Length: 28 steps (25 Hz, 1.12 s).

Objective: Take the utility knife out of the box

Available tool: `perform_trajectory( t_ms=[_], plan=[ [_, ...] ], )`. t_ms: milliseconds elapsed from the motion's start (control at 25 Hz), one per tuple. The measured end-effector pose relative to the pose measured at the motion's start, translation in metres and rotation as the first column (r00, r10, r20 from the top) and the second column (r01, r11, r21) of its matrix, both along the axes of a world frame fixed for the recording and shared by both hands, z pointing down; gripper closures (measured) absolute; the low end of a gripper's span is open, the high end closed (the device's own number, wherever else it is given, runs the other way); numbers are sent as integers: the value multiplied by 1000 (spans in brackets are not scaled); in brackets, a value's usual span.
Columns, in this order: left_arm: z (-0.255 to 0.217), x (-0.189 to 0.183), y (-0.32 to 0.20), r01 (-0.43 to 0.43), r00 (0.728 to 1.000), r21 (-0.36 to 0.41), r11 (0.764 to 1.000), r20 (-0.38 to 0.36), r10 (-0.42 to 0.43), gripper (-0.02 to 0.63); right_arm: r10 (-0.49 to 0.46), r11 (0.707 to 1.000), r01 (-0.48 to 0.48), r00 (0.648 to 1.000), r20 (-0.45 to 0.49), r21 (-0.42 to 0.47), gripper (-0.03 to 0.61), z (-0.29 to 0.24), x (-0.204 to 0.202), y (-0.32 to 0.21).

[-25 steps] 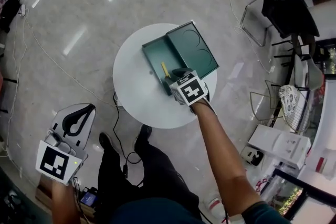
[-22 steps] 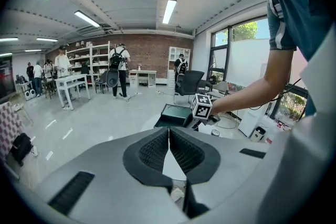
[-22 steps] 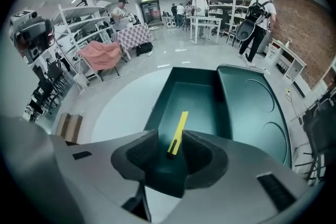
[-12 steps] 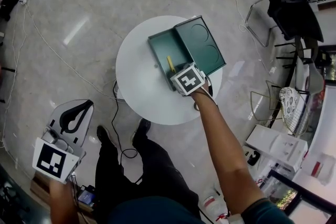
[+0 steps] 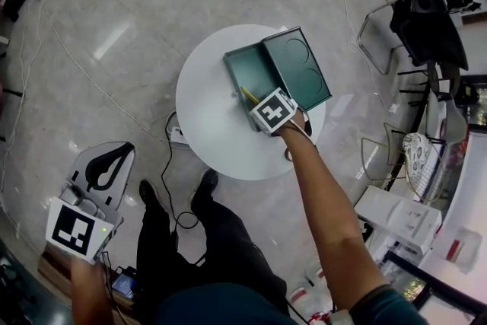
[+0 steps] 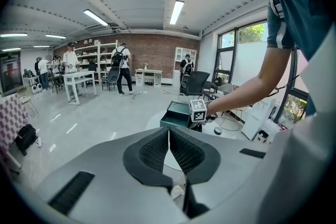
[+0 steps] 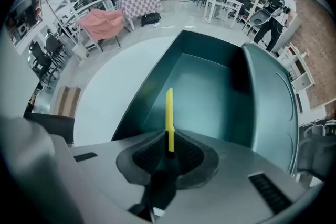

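Sticking out straight ahead of the right gripper (image 7: 169, 147), the yellow knife (image 7: 169, 110) is pinched by its near end, over the open green box (image 7: 210, 97). A good move looks like a tight squeeze and a lift straight up, clear of the box wall. The left gripper (image 6: 169, 150) is pressed together on nothing, well away from the box.

The utility knife (image 7: 169, 112) is yellow, the box (image 7: 210, 93) dark green, the table (image 5: 207, 135) white.

Head view looks steeply down on a round white table (image 5: 205, 133). Right gripper view: close, open dark-green box (image 7: 210, 92) beyond its fingers (image 7: 144, 156). Left gripper view sees both from afar.
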<state>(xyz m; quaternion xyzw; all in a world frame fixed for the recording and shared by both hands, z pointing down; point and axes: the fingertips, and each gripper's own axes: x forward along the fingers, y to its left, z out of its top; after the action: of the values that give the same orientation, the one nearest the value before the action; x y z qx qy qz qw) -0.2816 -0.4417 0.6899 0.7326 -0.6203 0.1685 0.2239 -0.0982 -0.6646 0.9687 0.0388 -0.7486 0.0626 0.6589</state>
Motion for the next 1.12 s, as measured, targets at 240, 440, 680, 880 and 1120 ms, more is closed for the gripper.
perform_trajectory(
  t_ms=[240,440,680,880,1120],
  plan=[
    [-13,-6,16,4,1000,16,1000,12,-4,592,68,997,-66,996,51,-39,509,-15,-4,14],
    [-31,-9,24,-4,1000,40,999,24,3,592,88,996,-87,994,68,-19,509,-38,-4,18],
    [-65,-19,44,-15,999,67,998,37,13,592,116,992,-120,988,97,28,509,-89,-12,27],
    [-86,-27,69,-23,999,85,996,50,18,592,152,984,-163,978,142,69,509,-127,-16,43],
    [-120,-42,111,-28,997,111,993,69,20,592,165,969,-203,955,248,138,509,-198,-36,74]
  ],
)
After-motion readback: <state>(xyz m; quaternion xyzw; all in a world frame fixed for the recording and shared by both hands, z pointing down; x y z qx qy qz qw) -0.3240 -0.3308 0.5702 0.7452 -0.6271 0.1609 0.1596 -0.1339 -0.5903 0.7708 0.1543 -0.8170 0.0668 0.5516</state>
